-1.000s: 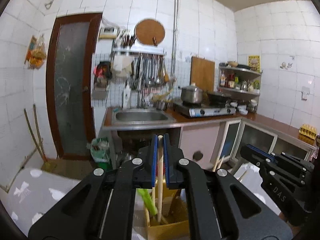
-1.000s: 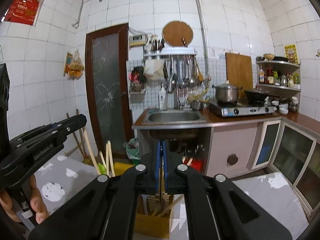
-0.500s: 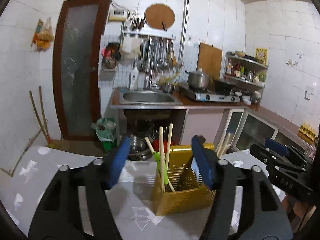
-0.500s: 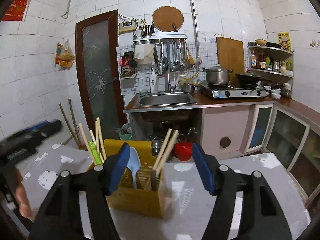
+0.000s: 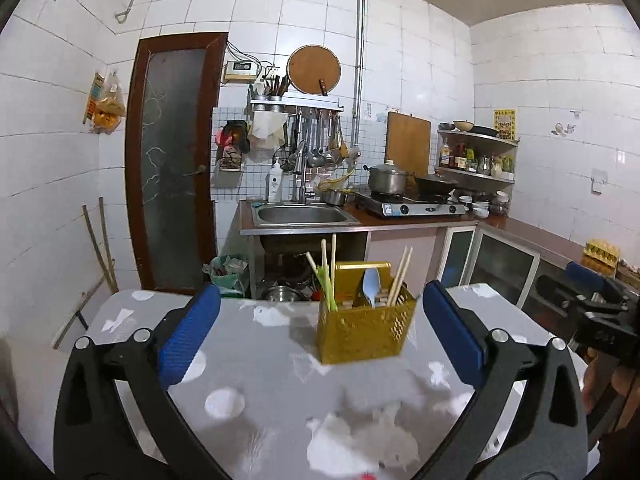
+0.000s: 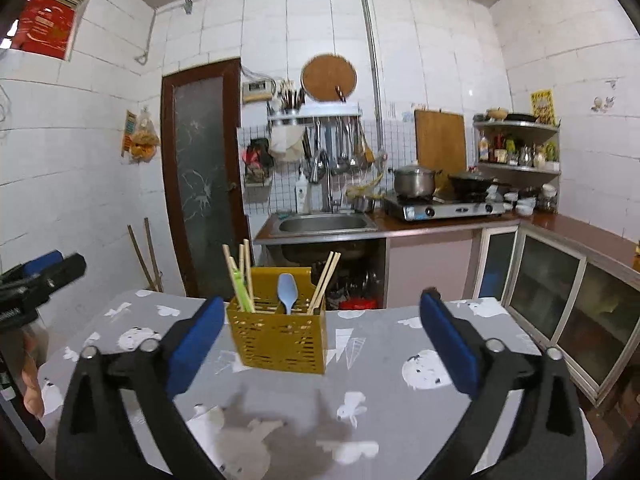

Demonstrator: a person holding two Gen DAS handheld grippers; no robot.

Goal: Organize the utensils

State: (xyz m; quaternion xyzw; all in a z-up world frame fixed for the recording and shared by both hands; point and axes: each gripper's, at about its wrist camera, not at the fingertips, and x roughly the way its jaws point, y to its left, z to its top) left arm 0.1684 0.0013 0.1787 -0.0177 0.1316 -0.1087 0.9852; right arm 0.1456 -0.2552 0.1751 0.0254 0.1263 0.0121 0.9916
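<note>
Chopsticks, spoon, green stick, all standing in the yellow caddy [image 5: 366, 330], and that caddy sits on the grey patterned table [image 5: 248, 364], out ahead of both tools. From the left wrist view, the left gripper [image 5: 320, 338] is spread wide and holds nothing; the caddy shows between its blue pads [image 5: 188, 338], a little nearer the right-hand one, touching neither. From the right wrist view, the right gripper [image 6: 322, 344] is just as wide and just as empty, with the caddy left of centre, close by the near pad [image 6: 196, 342] but farther back on the table.

Now the contents. In the left-hand compartment stand pale wooden chopsticks [image 6: 246, 276] and a green utensil [image 6: 241, 290], long axes close to vertical, tips up, fanning slightly. In the middle a light blue spoon [image 6: 287, 292] stands upright, bowl at the top. On the right, another pair of chopsticks [image 6: 326, 280] leans up and to the right. The caddy's tall back panel faces the sink [image 6: 324, 224].

At the edge of the left wrist view, the right gripper shows dark, well off to the side of the caddy. Behind it all run the counter, the stove [image 5: 412, 208] with its pot [image 5: 387, 178], and the brown door [image 5: 172, 160].
</note>
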